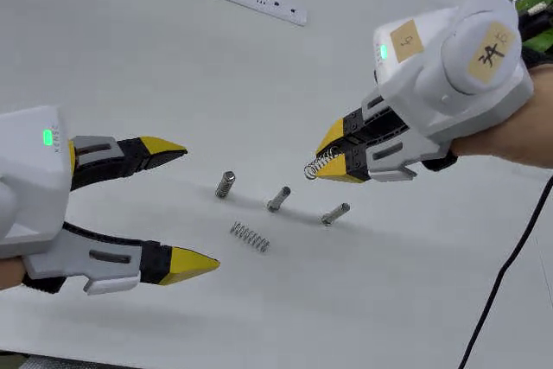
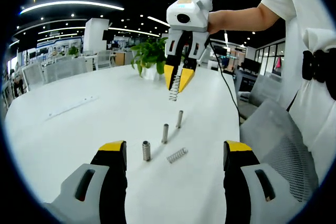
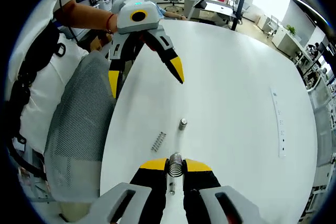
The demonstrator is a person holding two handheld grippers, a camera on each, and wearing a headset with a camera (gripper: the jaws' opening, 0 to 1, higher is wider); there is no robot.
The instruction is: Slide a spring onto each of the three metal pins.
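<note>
Holding a spring (image 1: pixel 324 162) pinched between nearly closed jaws, our right gripper (image 1: pixel 316 165) hovers above the table (image 1: pixel 130 66), up and behind the three upright pins. The left pin (image 1: pixel 225 184) looks ribbed, so we judge it already carries a spring, while the middle pin (image 1: pixel 278 199) and right pin (image 1: pixel 335 213) look bare. A loose spring (image 1: pixel 249 237) lies flat just in front of them. Our left gripper (image 1: pixel 201 206) is spread wide and empty, well to the side of the pins. We take the second spring to be the step in hand. Next we need to bring its free end over a bare pin's tip, keep it in line with the pin, lower it and let go.
</note>
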